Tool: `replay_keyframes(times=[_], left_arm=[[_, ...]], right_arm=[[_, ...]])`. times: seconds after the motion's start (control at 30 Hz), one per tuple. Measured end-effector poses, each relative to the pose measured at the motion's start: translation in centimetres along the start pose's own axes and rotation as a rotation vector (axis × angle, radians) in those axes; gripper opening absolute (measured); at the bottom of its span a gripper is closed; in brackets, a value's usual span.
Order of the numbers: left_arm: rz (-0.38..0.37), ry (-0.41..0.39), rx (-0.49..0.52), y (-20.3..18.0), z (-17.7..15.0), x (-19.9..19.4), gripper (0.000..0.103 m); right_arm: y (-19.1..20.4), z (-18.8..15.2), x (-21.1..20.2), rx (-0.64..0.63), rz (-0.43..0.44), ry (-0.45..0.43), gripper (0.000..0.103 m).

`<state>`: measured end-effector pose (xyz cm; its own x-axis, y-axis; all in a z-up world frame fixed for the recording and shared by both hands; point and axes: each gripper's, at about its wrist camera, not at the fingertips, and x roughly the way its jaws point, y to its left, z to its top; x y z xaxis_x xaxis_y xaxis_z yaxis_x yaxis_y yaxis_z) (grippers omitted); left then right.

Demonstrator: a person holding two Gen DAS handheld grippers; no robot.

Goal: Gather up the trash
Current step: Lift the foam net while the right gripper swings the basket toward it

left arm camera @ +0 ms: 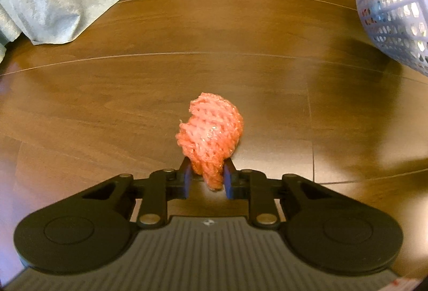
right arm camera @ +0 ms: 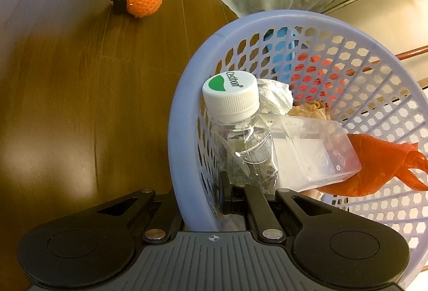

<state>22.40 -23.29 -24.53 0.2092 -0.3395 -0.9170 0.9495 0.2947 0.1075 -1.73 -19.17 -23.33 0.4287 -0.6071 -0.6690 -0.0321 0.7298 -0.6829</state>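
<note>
Foam net (left arm camera: pixel 211 130) sits on the floor (left arm camera: pixel 107 103), left gripper (left arm camera: pixel 207 178) clamped on its near end, right gripper (right arm camera: pixel 214 194) pinching basket (right arm camera: pixel 176 130) rim — lift straight up w/o loosening, then over to basket.

right gripper (right arm camera: pixel 206 200) clamped on the rim of a lilac basket (right arm camera: pixel 184 114) holding a capped clear bottle (right arm camera: pixel 240 127); an orange foam net (right arm camera: pixel 143 0) lies on the wooden floor (right arm camera: pixel 67 93).
</note>
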Motion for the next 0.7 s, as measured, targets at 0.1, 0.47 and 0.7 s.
replay_keyframes(times=[0.1,0.47,0.7], left_arm=[[-0.003,0.003,-0.004,0.2,-0.6,-0.4,0.018],[0.008,0.056,0.006,0.6,-2.8,-3.4,0.017],[0.000,0.041,0.042,-0.3,-2.8,-8.0,0.017]], right_arm=[[-0.1,0.0,0.0,0.005,0.000,0.002,0.002],[0.1,-0.4,-1.1,0.004,0.014,0.010,0.002],[0.1,-0.7,-2.2,-0.024,0.043,0.022,0.002]])
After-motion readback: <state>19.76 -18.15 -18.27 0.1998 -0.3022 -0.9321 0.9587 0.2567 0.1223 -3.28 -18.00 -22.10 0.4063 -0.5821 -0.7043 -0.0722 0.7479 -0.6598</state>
